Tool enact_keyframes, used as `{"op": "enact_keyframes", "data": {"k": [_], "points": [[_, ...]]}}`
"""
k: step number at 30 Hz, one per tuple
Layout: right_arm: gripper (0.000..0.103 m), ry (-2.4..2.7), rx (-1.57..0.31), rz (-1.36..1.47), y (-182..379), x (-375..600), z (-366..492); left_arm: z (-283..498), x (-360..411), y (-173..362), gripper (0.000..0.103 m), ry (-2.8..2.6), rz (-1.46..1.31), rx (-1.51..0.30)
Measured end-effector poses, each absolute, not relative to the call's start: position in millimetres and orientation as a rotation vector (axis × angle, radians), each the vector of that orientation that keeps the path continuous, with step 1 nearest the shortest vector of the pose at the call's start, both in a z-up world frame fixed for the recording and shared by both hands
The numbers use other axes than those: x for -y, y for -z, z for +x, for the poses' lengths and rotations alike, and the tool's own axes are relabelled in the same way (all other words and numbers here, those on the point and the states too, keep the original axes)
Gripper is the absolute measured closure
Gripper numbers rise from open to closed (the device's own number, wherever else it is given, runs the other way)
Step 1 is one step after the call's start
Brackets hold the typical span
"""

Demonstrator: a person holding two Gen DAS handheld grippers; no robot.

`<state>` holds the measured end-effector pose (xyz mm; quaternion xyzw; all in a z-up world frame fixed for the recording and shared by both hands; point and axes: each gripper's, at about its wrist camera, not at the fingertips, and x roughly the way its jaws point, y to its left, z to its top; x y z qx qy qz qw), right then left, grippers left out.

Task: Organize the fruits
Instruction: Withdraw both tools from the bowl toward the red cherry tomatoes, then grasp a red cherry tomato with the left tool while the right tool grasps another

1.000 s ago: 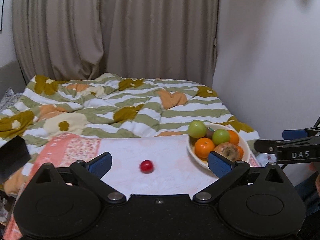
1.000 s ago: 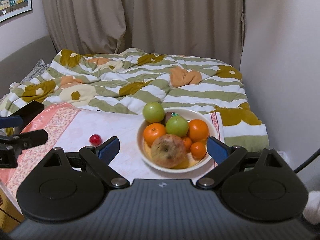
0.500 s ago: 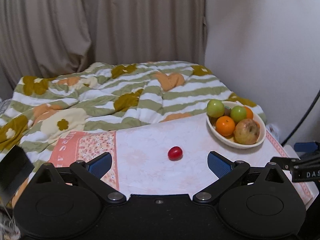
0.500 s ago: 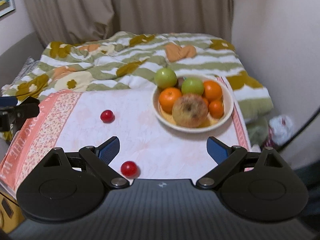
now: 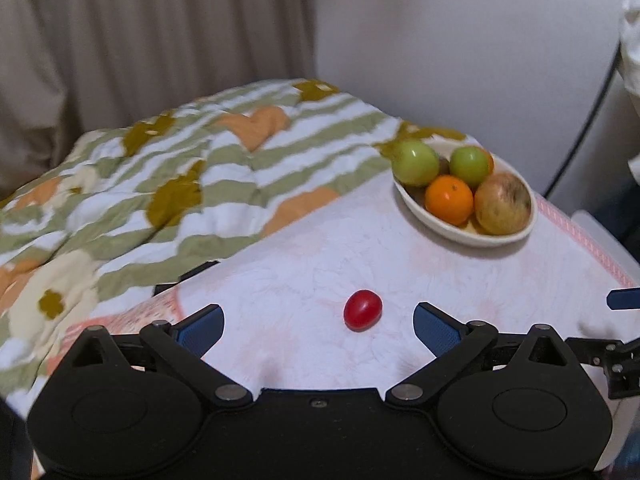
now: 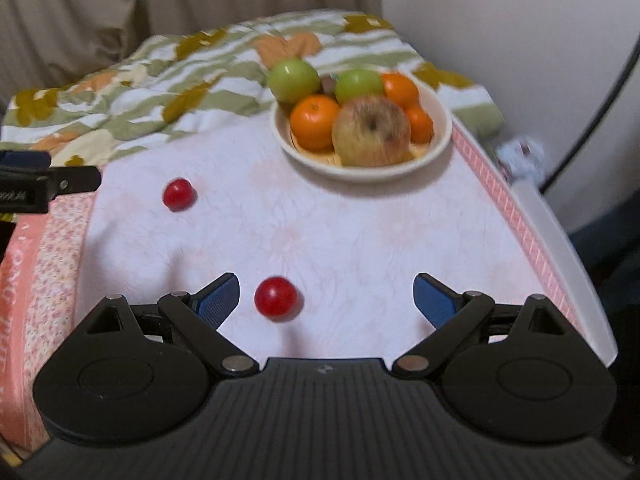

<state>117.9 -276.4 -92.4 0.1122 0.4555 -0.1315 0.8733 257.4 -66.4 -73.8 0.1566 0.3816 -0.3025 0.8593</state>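
Two small red cherry tomatoes lie loose on the pale floral tablecloth (image 6: 360,240). One tomato (image 5: 362,309) sits just ahead of my left gripper (image 5: 318,326), between its wide-open blue fingertips. The other tomato (image 6: 276,296) lies ahead of my open right gripper (image 6: 326,300), nearer its left fingertip; the first tomato (image 6: 178,194) shows farther left. A cream bowl (image 6: 438,136) at the table's far right holds green apples, oranges and a russet apple (image 6: 370,131). The same bowl (image 5: 436,226) appears far right in the left wrist view.
A green-striped flowered quilt (image 5: 168,168) covers the bed behind the table. Curtains (image 5: 160,40) hang behind it and a white wall (image 5: 460,40) stands to the right. A dark cable (image 5: 580,128) runs down beside the wall. The table's right edge (image 6: 560,240) lies close by.
Both grippers have tilted down and come closer to the tabletop. The second tomato has come into the right wrist view, and each tomato now lies nearer its gripper's fingertips.
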Motion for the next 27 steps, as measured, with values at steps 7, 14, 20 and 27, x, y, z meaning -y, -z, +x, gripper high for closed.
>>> {"op": "enact_keyframes", "data": {"k": [7, 14, 20, 27], "points": [[0.000, 0.306, -1.011, 0.261, 112, 261, 125, 284, 89, 108, 0.019, 0.753, 0.390, -0.879], [0.000, 0.306, -1.038, 0.257, 126, 257, 135, 293, 106, 130, 0.039, 0.798, 0.407, -0.925], [0.000, 0.305, -1.049, 0.260, 133, 255, 141, 297, 115, 138, 0.052, 0.809, 0.420, -0.931], [0.017, 0.291, -1.059, 0.249, 135, 256, 145, 297, 120, 141, 0.068, 0.808, 0.425, -0.935]]}}
